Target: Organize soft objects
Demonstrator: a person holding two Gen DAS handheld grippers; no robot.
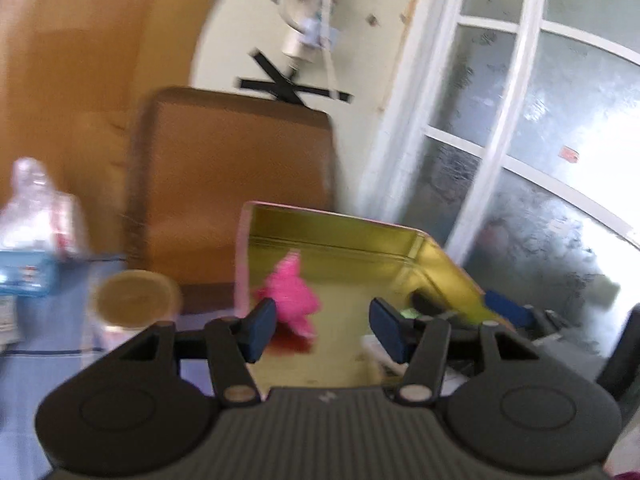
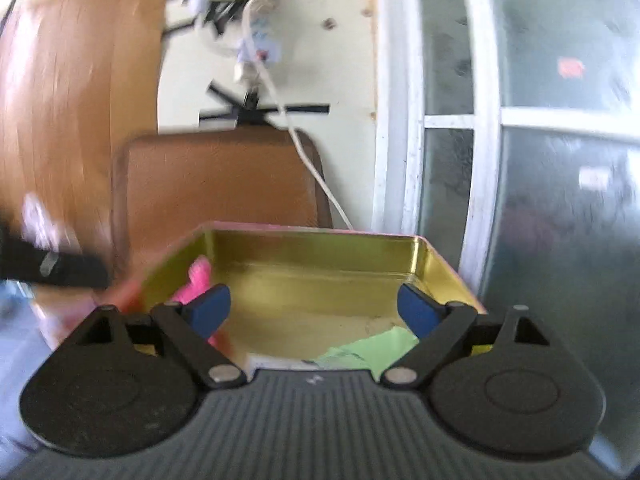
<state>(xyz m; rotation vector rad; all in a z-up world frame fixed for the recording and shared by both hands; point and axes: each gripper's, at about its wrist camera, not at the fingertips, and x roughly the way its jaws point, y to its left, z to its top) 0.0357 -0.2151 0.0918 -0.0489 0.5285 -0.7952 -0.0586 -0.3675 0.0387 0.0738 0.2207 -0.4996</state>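
Note:
A pink soft toy (image 1: 294, 296) lies inside a gold metal tin (image 1: 360, 236), near its left wall. My left gripper (image 1: 326, 330) is open and empty, its fingertips just above the tin's near edge, with the toy close to the left fingertip. In the right wrist view the same tin (image 2: 320, 256) is straight ahead, with the pink toy (image 2: 198, 280) at its left side, partly hidden by my left finger. My right gripper (image 2: 314, 312) is open and empty over the tin's near part. A light green soft piece (image 2: 372, 350) lies in the tin below it.
A brown chair back (image 1: 236, 172) stands behind the tin. A clear plastic bottle (image 1: 34, 216) and a round jar with a tan lid (image 1: 134, 300) stand on the blue cloth at left. A glass door (image 1: 520, 140) is at right. Both views are motion-blurred.

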